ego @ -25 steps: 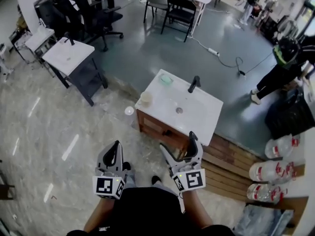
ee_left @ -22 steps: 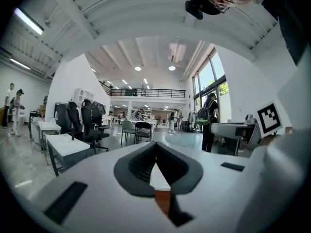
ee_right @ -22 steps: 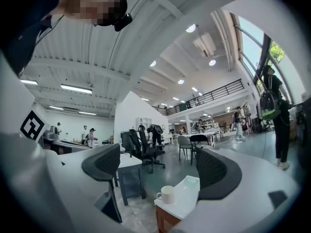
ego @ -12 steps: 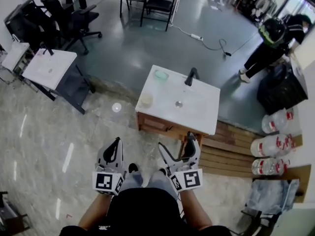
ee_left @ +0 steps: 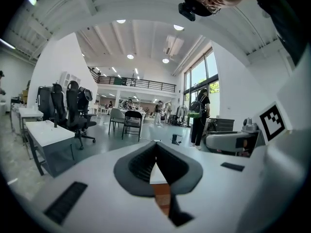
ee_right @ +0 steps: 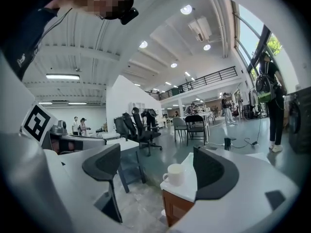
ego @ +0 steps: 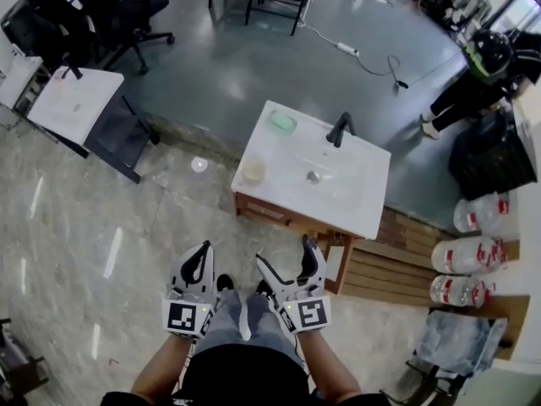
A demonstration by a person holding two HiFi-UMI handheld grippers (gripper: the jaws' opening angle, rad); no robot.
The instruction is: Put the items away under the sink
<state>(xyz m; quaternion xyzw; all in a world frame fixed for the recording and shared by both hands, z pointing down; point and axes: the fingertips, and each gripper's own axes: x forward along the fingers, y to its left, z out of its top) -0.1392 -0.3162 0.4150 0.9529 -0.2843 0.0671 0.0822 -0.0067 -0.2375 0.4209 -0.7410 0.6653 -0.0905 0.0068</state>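
Far out at ten o'clock in the head view stands a spare white basin stand. Nearer, at seven o'clock, the left gripper is held low. Its own view shows the left gripper with its jaws pressed together, nothing between them.

At twelve o'clock sits the sink vanity. Its white top runs lengthwise roughly from nine to three o'clock. A cup stands on the top's near left corner and a green dish on the far left one. The black faucet stands behind the basin.

Only the right gripper view shows the cup upright with its handle to the left, framed between the wide-apart jaws of the empty right gripper. From above, the right gripper hangs short of the cabinet. Water bottles lie at three o'clock.
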